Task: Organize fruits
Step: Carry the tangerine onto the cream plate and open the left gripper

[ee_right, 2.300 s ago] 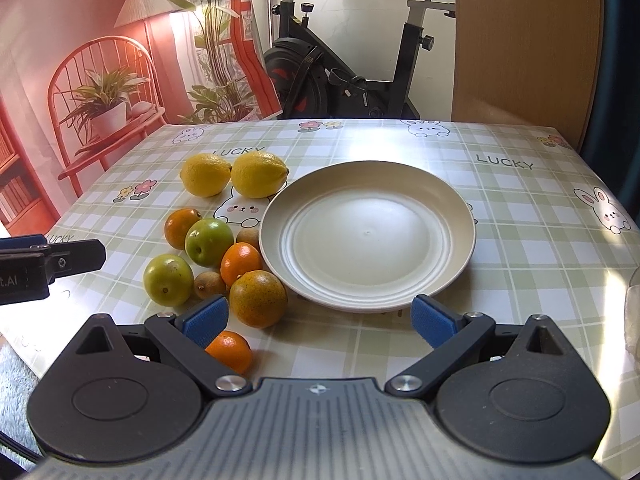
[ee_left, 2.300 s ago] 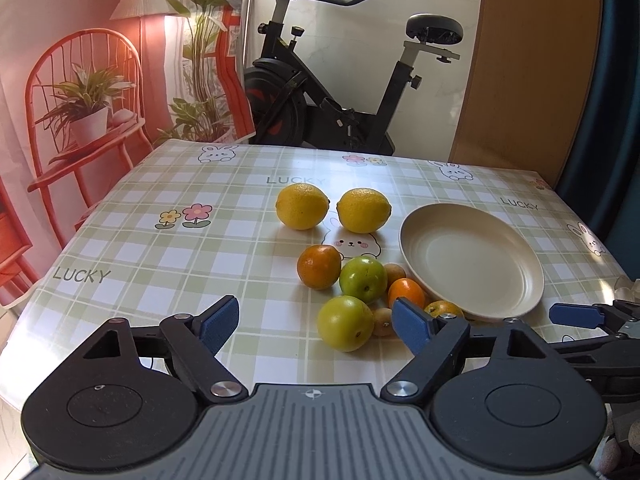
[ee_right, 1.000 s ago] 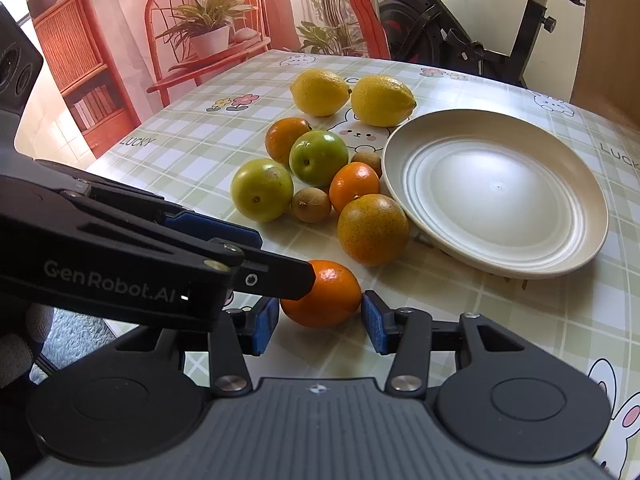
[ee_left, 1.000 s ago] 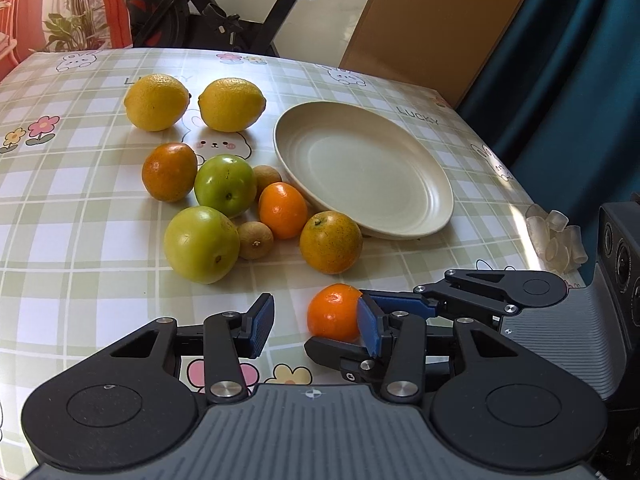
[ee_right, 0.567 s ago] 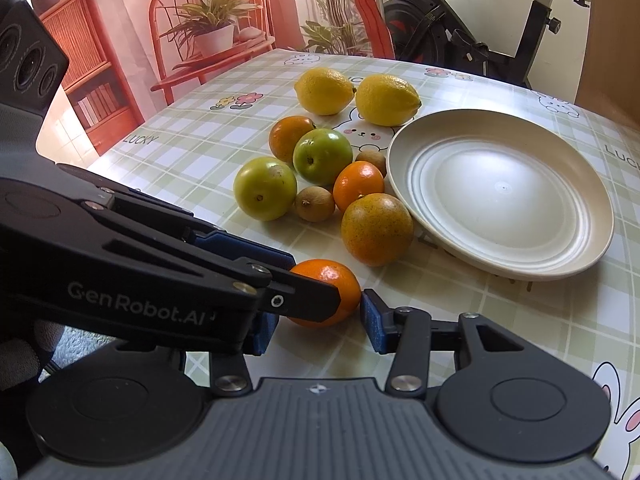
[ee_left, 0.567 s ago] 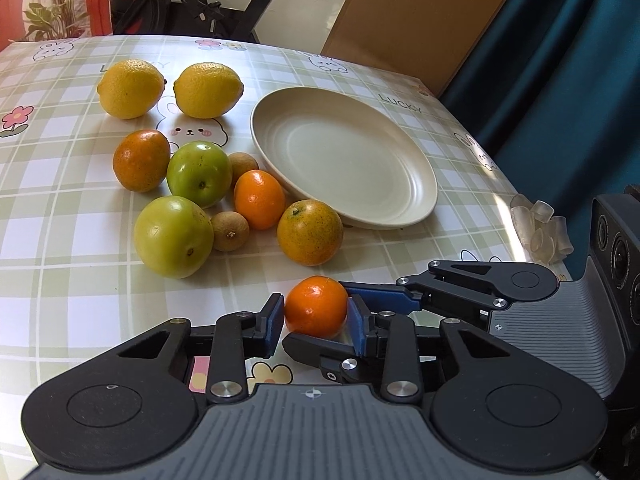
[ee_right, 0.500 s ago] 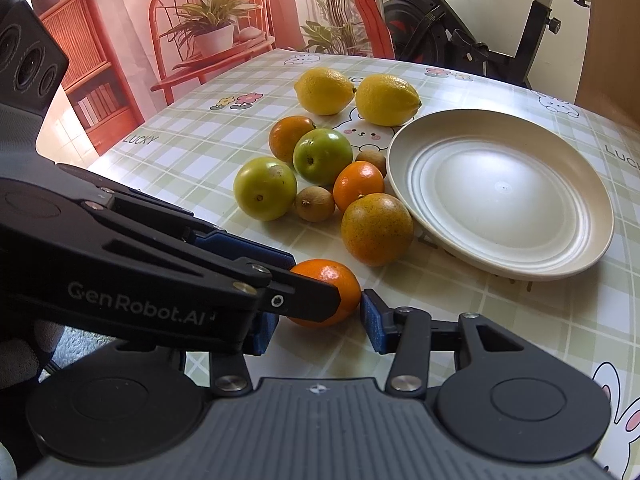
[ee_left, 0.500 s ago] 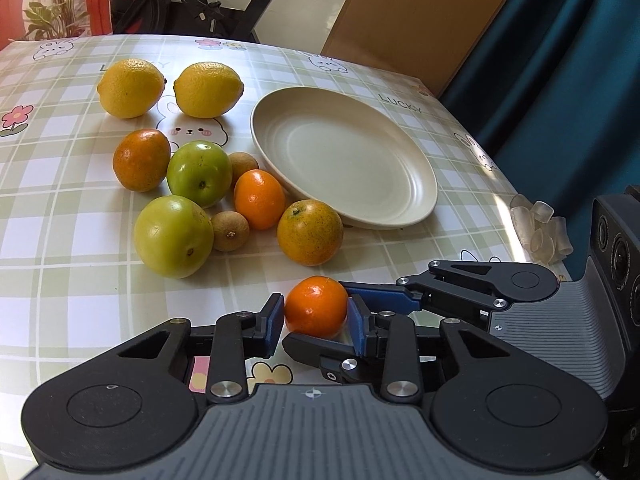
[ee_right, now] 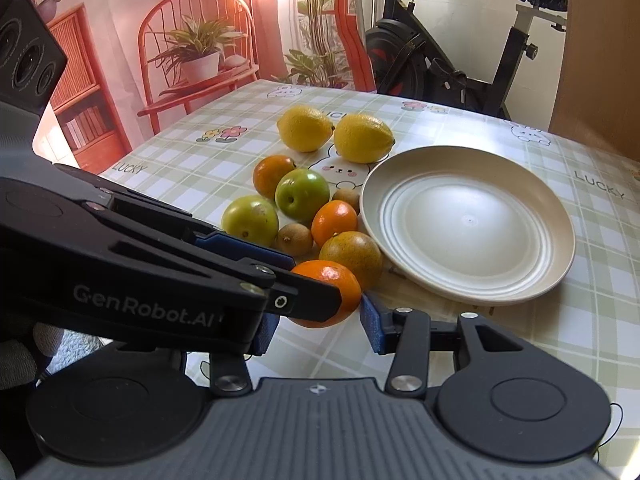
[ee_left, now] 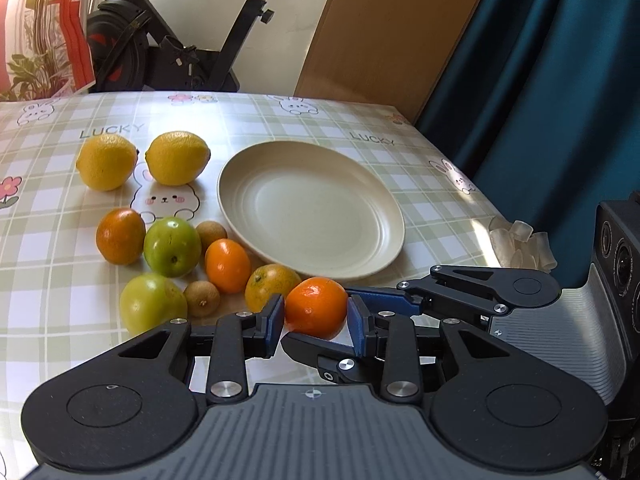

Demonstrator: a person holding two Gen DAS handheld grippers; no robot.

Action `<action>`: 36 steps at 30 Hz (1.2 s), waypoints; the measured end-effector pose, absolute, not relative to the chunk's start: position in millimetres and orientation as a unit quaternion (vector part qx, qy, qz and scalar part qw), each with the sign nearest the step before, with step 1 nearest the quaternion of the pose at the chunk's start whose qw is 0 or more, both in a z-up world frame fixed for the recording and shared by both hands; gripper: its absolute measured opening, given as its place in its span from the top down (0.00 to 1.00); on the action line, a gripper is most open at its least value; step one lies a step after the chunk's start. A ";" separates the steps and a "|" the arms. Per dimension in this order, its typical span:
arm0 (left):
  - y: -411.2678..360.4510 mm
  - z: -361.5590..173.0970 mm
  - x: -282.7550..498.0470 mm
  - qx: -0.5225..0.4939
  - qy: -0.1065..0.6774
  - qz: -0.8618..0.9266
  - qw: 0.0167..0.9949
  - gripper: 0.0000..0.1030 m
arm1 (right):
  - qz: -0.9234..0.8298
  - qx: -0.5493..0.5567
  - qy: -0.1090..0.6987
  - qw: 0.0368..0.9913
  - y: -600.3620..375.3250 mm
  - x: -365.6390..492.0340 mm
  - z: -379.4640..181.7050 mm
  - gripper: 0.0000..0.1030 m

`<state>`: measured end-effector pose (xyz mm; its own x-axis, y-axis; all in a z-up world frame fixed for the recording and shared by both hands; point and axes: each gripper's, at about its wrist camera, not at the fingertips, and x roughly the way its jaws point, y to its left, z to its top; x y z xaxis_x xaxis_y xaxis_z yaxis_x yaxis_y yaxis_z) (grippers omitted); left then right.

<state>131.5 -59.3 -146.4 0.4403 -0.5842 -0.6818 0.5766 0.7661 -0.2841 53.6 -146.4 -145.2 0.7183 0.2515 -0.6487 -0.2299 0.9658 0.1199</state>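
Note:
My left gripper is shut on a small orange tangerine and holds it a little above the table, near the rim of the cream plate. The same tangerine sits between my right gripper's pads too; the right gripper looks shut on it, crossing under the left fingers. The plate is empty. Two lemons, two green fruits, several oranges and small brown fruits lie left of the plate.
The checked tablecloth ends at the right edge by a blue curtain. A crumpled clear plastic piece lies near that edge. An exercise bike stands behind the table; a red chair backdrop is at the left.
Both grippers closed in on the tangerine at the front of the table. It has since risen off the cloth and moved forward toward the plate, held between the pads.

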 end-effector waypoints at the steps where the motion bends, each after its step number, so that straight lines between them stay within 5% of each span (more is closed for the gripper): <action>1: -61.7 -142.5 133.2 -0.004 0.398 -0.343 0.851 0.65 | 0.127 0.016 0.347 0.929 -148.5 54.7 -141.3 0.55; 36: -112.0 -159.0 270.2 0.024 0.437 -0.273 0.857 0.63 | 0.117 0.030 0.339 0.933 -184.5 190.1 -160.4 0.55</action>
